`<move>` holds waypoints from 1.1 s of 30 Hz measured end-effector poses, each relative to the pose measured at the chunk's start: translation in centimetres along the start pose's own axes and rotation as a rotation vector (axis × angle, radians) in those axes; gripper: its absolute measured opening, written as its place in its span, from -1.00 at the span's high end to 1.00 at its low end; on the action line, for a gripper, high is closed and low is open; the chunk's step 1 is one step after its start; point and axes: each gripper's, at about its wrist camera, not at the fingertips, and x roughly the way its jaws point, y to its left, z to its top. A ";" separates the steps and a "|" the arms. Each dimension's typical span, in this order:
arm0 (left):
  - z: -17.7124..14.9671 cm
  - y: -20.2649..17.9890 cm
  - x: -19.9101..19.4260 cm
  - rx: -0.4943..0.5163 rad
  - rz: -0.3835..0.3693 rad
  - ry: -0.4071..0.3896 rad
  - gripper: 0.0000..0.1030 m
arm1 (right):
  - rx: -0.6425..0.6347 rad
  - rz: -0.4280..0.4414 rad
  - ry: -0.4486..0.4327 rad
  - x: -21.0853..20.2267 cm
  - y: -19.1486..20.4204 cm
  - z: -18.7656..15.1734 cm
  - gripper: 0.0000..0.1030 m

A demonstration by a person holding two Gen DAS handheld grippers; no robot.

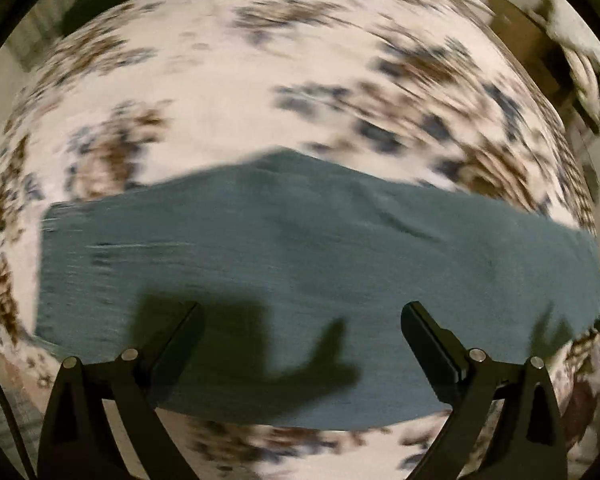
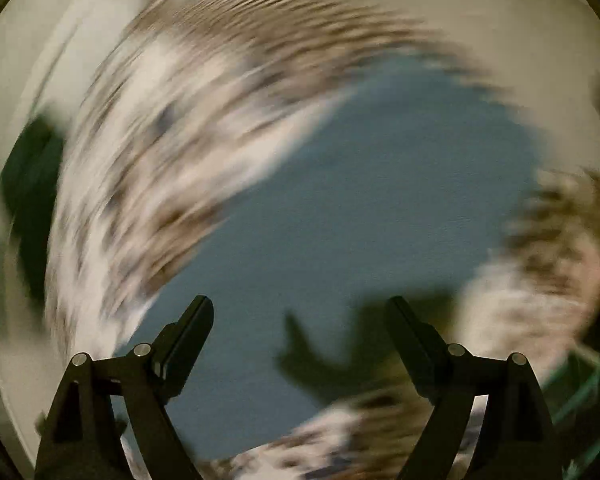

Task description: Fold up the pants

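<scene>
**Both tongs open above the pants, nothing gripped**

My left tongs [image 1: 302,312] hang with their jaws spread wide and empty, and my right tongs [image 2: 300,308] are the same: apart, holding nothing. Both cast shadows on the cloth below, so I judge them above it, not touching.

The blue-grey pants [image 1: 300,248] lie flat on a bed with a flowered cover [image 1: 228,72]. In the left wrist view they run as a long band crosswise to the tongs, long axis left to right, directly ahead and under the fingertips; the near edge of the band sits just below the jaws, toward the bed's near edge. They look already narrowed into one strip, though blur hides the detail.

In the right wrist view the pants [image 2: 360,200] fill the middle, heavily smeared, so I cannot tell which end lies under that hand. I cannot say which hand is nearer.

Nothing lies on the cloth to block a grasp. A dark shape [image 1: 540,44] stands off the bed's far right corner, well apart.
</scene>
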 end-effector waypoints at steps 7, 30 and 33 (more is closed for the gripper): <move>-0.3 -8.7 5.3 0.068 0.012 0.094 -0.94 | 0.247 0.108 -0.008 4.6 -13.2 3.5 -0.44; 1.5 -8.8 11.2 0.021 0.036 0.161 -1.00 | 0.232 0.523 -0.094 6.8 -13.3 3.4 0.67; 1.5 -7.9 11.4 -0.003 0.008 0.162 -1.00 | 0.270 0.433 -0.086 7.6 -13.5 2.9 0.44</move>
